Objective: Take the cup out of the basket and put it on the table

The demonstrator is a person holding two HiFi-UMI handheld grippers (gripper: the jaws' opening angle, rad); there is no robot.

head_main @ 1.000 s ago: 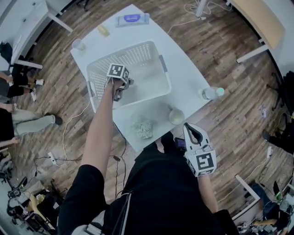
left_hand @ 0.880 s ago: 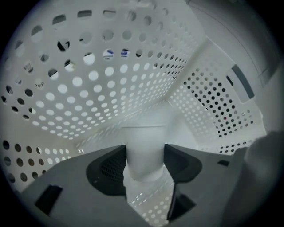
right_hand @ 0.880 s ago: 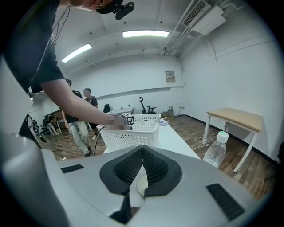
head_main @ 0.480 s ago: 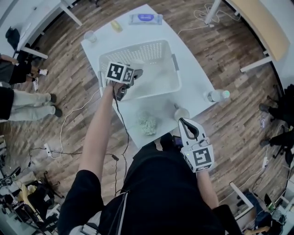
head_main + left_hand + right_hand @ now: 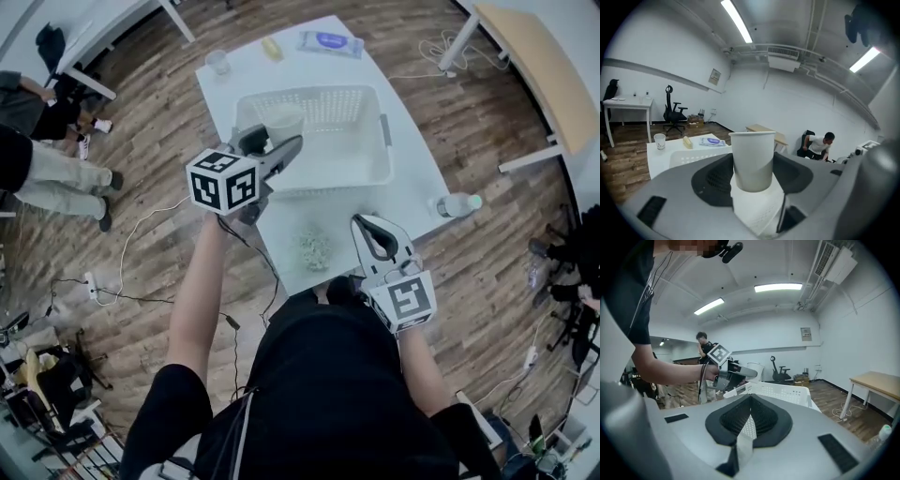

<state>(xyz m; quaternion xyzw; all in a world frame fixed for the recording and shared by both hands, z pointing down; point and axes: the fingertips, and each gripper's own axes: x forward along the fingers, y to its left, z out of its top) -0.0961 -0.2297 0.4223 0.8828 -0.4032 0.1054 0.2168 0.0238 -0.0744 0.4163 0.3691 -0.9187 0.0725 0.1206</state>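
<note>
White paper cup (image 5: 284,122) is up in the air now, and a moment ago your left tongs (image 5: 277,141) were down inside the basket (image 5: 328,184). So the lift is done. The cup is out of the basket, held high near its left near corner. From the head view it is hard to tell if the cup hangs over the basket rim or just outside it.

Your left tongs pinch the cup from both sides, and their jaws stand wide because the cup is wide. In the left gripper view the cup (image 5: 752,159) stands straight up and nothing looks like it is slipping.

What is left, I think, is the easy part: carry the cup sideways to a bare bit of the table (image 5: 412,202) and set it down on its bottom.

Your left arm is stretched out in front of you and raised, and the tongs point almost level, tipped down a little. Your right tongs (image 5: 375,230) are pressed together with nothing in them. They wait close to your body, over the near edge of the table, pointing at the basket.
</note>
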